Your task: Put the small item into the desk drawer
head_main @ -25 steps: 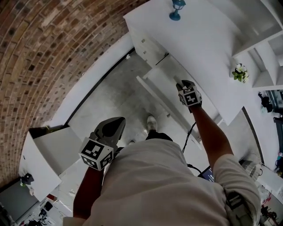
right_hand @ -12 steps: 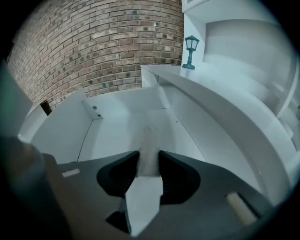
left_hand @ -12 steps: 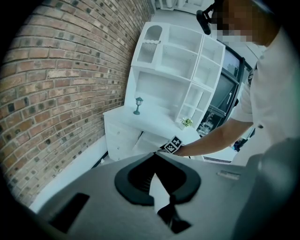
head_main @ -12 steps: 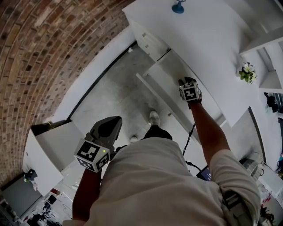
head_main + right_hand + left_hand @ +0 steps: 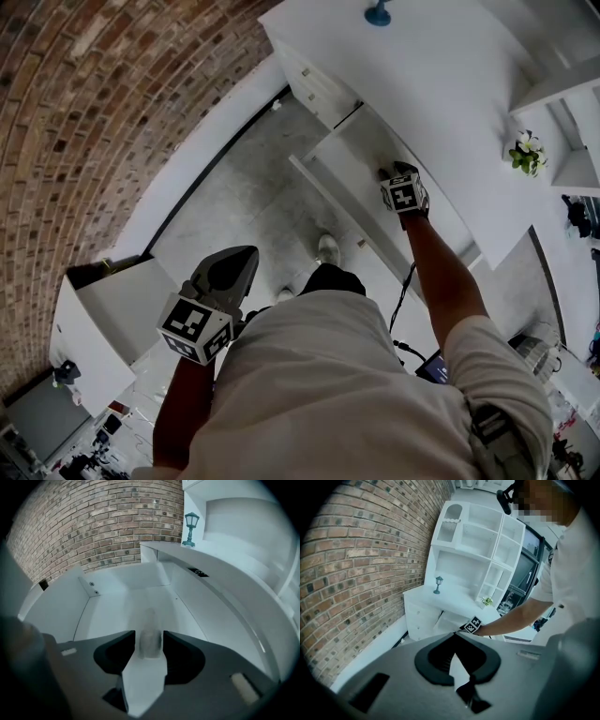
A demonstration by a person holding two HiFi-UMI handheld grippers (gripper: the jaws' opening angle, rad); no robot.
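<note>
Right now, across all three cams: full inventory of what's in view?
desk: 1, white, against the brick wall
drawer: 1, white, pulled open under the desk top
small item: 1, pale, blurred, inside the drawer
lantern: 1, teal, on the desk top
plant: 1, green with white flowers, on the desk top
shelf unit: 1, white, above the desk
brick wall: 1, red-brown, behind the desk
floor: grey
side cabinet: 1, white, at the person's left
shoe: 1 clear, white, on the floor
right gripper: 1, dark grey, in the drawer, jaws opening round the item
left gripper: 1, dark grey, held low, jaws shut, empty
</note>
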